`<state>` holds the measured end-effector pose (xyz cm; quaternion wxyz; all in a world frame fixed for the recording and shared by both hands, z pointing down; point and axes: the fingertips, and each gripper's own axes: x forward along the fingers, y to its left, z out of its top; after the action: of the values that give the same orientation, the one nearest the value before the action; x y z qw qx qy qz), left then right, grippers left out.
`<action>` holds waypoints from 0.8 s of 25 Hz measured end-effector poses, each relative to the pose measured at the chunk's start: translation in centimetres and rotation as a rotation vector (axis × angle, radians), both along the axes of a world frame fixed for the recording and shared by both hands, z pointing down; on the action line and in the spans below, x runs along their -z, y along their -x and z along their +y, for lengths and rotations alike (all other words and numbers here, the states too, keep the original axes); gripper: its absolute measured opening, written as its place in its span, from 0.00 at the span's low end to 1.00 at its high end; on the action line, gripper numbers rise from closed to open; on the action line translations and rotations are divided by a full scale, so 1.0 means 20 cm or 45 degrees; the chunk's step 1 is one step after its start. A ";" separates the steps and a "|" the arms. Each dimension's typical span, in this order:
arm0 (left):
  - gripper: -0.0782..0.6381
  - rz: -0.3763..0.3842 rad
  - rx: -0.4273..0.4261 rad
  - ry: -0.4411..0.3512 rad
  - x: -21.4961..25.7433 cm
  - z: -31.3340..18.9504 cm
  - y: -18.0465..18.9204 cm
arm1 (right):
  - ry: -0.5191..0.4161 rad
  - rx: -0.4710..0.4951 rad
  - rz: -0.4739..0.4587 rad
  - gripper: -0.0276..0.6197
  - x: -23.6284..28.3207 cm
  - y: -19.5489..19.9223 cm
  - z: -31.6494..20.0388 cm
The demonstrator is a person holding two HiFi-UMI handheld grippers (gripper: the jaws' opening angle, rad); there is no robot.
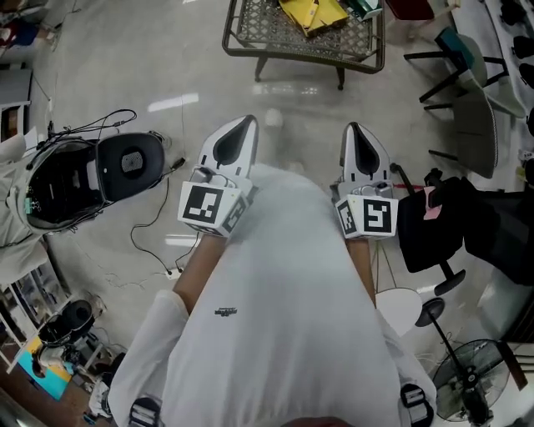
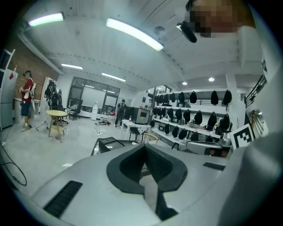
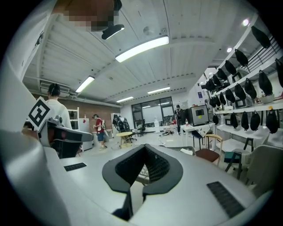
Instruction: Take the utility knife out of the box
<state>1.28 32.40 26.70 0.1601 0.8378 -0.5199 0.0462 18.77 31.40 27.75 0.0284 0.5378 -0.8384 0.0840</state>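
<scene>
Both grippers are held level at my waist, side by side, pointing toward a dark metal mesh table (image 1: 275, 42) across the floor. My left gripper (image 1: 249, 122) has its jaws closed with nothing between the pads, and so has my right gripper (image 1: 352, 127). Yellow flat things (image 1: 313, 12) lie on the mesh table. No utility knife or box can be made out. In the left gripper view the left gripper (image 2: 144, 146) has its pads meeting at the tip, with the mesh table (image 2: 106, 143) beyond. In the right gripper view the right gripper (image 3: 145, 146) looks the same.
An open black case (image 1: 75, 175) and loose cables (image 1: 150, 233) lie on the floor at the left. A black office chair (image 1: 434, 221), a grey chair (image 1: 467, 117) and a floor fan (image 1: 471, 392) stand at the right. A person in red (image 2: 27, 99) stands far off.
</scene>
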 end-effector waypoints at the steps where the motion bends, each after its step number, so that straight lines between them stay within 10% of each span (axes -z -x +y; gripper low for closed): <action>1: 0.11 0.007 -0.006 0.001 -0.01 -0.03 0.01 | 0.009 0.000 0.001 0.04 -0.01 0.02 -0.03; 20: 0.11 0.081 -0.143 -0.002 -0.02 -1.18 0.42 | 0.087 -0.127 0.092 0.04 -0.05 0.43 -1.12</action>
<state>-7.19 8.74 27.14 0.1730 0.8669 -0.4667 0.0281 10.08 8.92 28.83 0.0726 0.5803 -0.8056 0.0945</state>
